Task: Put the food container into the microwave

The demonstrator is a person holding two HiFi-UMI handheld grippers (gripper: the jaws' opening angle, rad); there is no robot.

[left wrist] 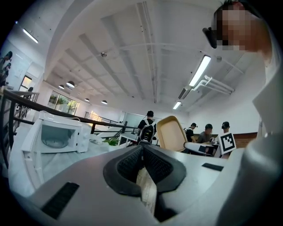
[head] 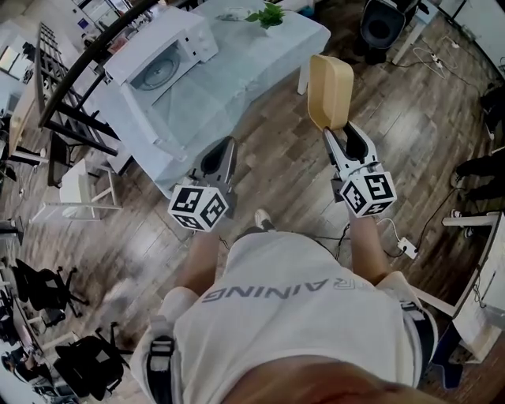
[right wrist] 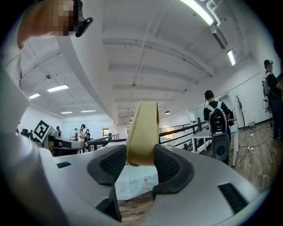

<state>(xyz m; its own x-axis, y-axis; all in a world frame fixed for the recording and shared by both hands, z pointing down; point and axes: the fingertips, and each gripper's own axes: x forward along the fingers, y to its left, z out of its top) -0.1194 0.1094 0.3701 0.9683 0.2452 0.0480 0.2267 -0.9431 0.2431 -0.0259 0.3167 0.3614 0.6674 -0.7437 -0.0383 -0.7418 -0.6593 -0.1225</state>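
Closest in, the person's white shirt (head: 292, 308) fills the bottom of the head view, and both forearms reach forward over the wooden floor (head: 260, 166), each with a gripper pointing level.

The left gripper (head: 227, 145) is clenched on nothing: in the left gripper view its dark ribbed pads (left wrist: 128, 164) meet at the tips, and only floorboards show in the slit beneath them. The marker cube (head: 199, 207) sits at its rear.

The right gripper (head: 338, 134) is grasping the food container (head: 330, 88), a shallow tan tray with rounded corners. It is held on edge, standing up from the jaws with its hollow side turned toward the left gripper. In the right gripper view the pads press on either side of its lower rim (right wrist: 142, 152), and the tray rises straight above them. It is in the air above the floor, well apart from the microwave.

Farther ahead and to the left stands the desk (head: 237, 63), draped in a pale cloth. On it sits the white microwave (head: 177, 38) with its door swung open and the glass plate visible inside. A small green plant (head: 267, 14) sits on the far part of the desk.

Beyond that, the left gripper view shows a black railing (left wrist: 66, 115), a standing person with a backpack (left wrist: 148, 129) and several seated people (left wrist: 205, 132).
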